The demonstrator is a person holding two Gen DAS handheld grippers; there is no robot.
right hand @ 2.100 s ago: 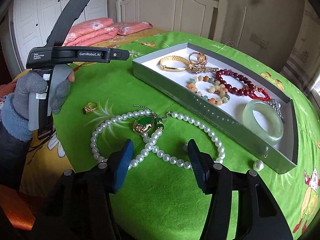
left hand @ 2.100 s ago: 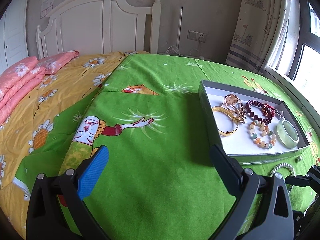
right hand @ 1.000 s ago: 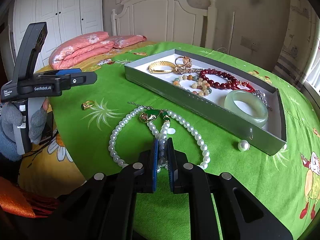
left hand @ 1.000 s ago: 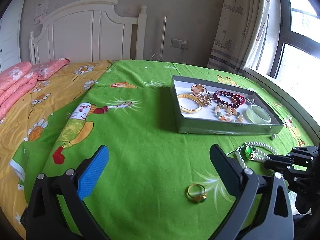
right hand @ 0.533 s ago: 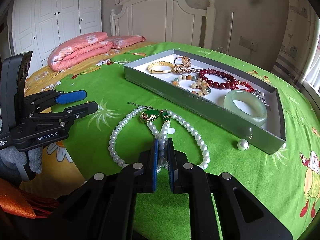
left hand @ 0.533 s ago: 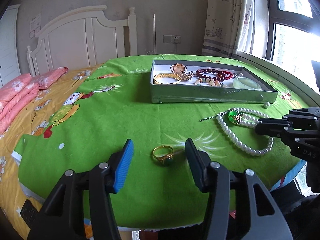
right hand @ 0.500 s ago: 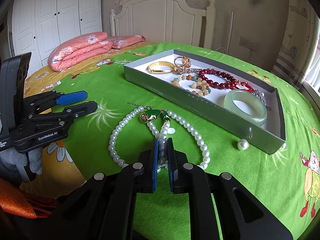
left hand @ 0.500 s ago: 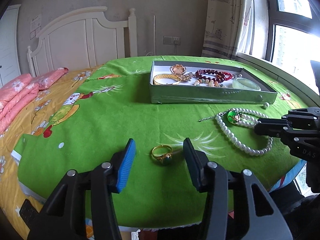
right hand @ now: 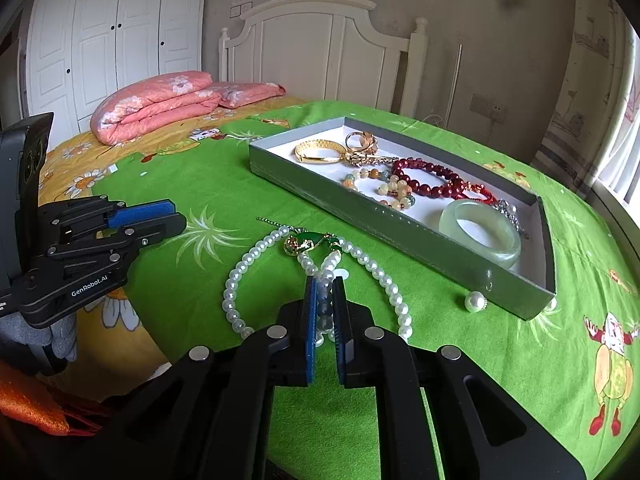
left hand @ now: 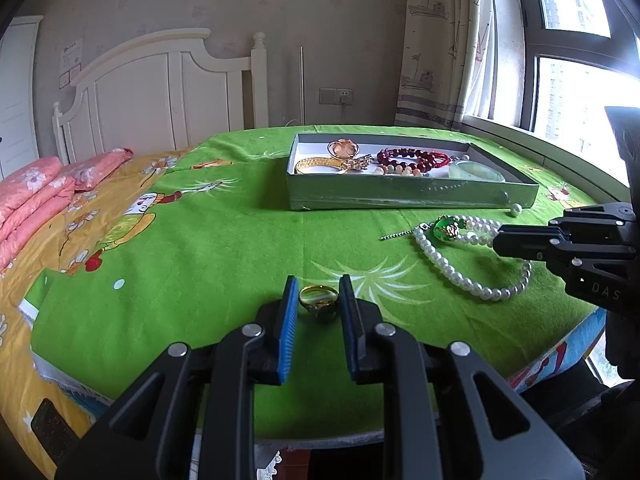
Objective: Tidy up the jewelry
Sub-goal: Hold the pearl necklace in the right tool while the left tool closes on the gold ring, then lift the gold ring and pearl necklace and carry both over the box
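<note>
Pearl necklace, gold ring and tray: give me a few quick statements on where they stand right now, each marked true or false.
1. The right gripper is shut on the pearl necklace. True.
2. The gold ring lies in the grey tray. False: it lies on the green cloth, between the closing jaws of the left gripper.
3. The jade bangle is in the tray. True.
4. The loose pearl sits inside the tray. False: it lies on the cloth outside it.

a white headboard [right hand: 320, 52], folded pink quilt [right hand: 156, 102], white wardrobe [right hand: 112, 28] and what looks like a curtain [left hand: 436, 48].
</note>
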